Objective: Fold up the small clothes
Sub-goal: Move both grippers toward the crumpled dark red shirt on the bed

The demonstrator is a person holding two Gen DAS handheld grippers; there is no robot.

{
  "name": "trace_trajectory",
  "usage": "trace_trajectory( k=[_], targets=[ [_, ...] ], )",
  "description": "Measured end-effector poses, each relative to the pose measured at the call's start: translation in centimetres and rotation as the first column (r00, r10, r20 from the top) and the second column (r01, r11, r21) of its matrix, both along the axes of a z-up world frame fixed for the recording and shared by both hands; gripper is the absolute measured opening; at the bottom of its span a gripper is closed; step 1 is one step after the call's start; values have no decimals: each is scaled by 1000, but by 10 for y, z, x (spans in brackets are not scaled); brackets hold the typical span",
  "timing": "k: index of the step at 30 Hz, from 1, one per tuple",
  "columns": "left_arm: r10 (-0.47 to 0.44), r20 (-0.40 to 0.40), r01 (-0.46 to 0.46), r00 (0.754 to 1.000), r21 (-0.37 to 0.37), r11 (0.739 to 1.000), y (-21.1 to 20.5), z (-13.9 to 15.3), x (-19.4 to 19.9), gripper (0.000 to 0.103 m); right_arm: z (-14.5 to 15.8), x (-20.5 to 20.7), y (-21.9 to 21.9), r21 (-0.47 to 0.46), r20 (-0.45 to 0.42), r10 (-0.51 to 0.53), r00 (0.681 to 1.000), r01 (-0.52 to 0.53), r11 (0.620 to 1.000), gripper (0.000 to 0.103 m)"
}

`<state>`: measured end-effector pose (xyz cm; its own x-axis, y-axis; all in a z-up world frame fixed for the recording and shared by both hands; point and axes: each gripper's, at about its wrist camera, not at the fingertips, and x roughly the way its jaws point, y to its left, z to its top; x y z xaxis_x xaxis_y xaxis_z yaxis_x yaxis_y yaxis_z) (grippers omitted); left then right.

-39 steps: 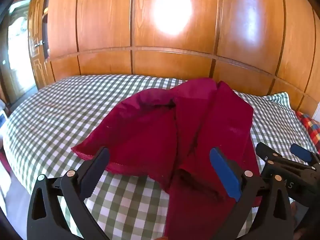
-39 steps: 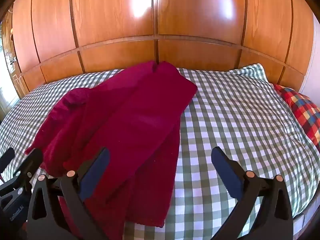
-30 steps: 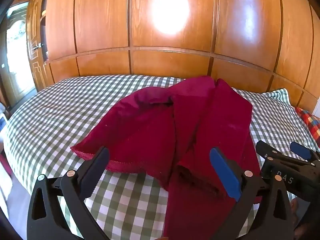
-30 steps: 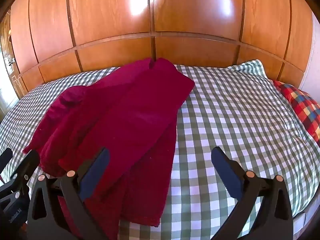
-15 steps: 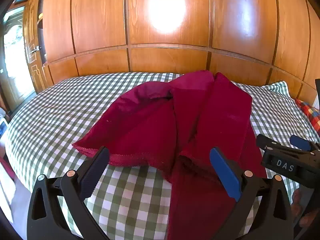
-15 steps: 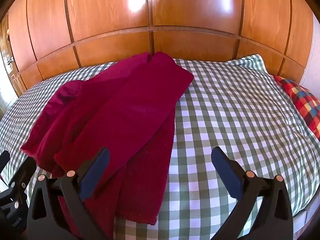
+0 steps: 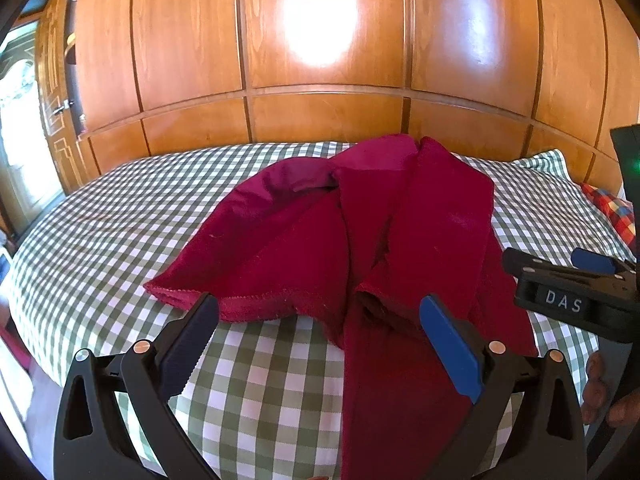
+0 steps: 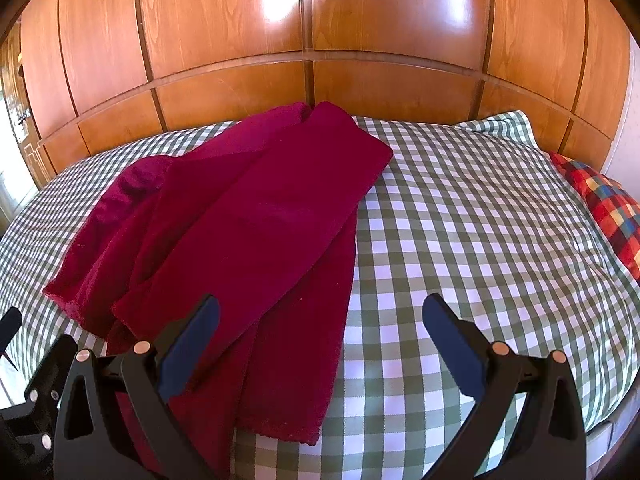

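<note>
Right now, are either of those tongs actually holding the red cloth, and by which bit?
Nothing is held. The left tongs and right tongs both gape open above the crimson garment.

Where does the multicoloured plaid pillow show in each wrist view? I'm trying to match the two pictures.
Left wrist view: the plaid pillow is a small sliver at the far right edge, above the right hand-held gripper.
Right wrist view: it lies at the right edge, larger, on the checked bed cover.
Shared landmark: the dark red garment, centre in the left view, left of centre in the right.
</note>
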<state>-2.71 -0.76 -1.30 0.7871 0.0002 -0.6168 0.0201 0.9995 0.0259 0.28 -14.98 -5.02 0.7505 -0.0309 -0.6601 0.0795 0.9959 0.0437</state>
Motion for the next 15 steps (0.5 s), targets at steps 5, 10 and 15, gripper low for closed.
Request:
trace_trajectory(
  k=[5,10,15],
  targets=[
    [-5,-3,5,1000,-6,1000,2,-1,-3,99,0,0,-1,7,-4,-3,1000,3,1000,101],
    [-30,-6,30,1000,3,1000,1,-3,-7,99,-2,1,0,6,-10,4,1000,-4,1000,101],
    [-82,-7,83,997,7,997,-2,-5,-13,99,-1,1,0,12,-10,5,1000,-5,1000,101]
  ],
)
